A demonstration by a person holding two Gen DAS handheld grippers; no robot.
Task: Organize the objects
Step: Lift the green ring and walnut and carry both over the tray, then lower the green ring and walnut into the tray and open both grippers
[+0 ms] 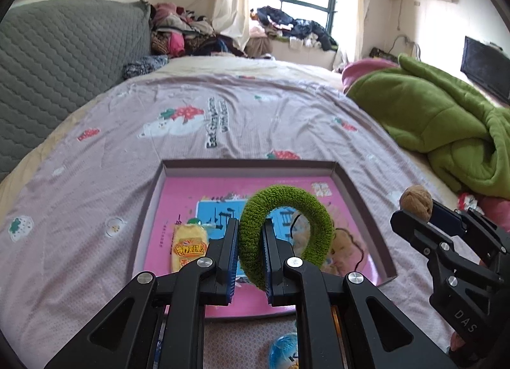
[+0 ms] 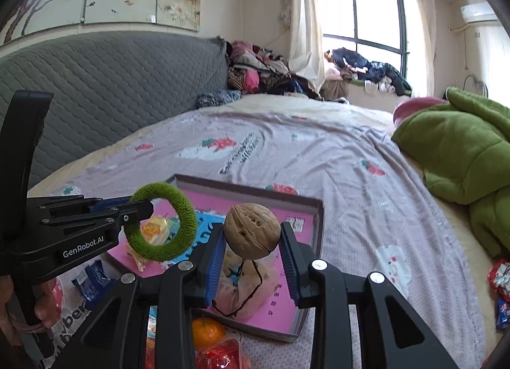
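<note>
My left gripper (image 1: 251,225) is shut on a fuzzy green ring (image 1: 287,197), pinching its left side so the ring stands upright above a shallow box (image 1: 248,165) lined with a pink printed sheet. A yellow snack packet (image 1: 188,248) lies in the box at the left. My right gripper (image 2: 252,236) is shut on a brown walnut (image 2: 255,222), held over the box's near right part. In the right wrist view the left gripper (image 2: 137,206) and its green ring (image 2: 188,219) show at the left. The walnut (image 1: 416,201) also shows in the left wrist view.
The box sits on a bed with a pinkish strawberry-print sheet (image 1: 255,114). A green blanket (image 2: 462,152) is bunched at the right. An orange (image 2: 207,332), a red packet (image 2: 220,356) and a blue packet (image 2: 92,283) lie near the box's front. A clear bag with a dark string (image 2: 242,286) lies in the box.
</note>
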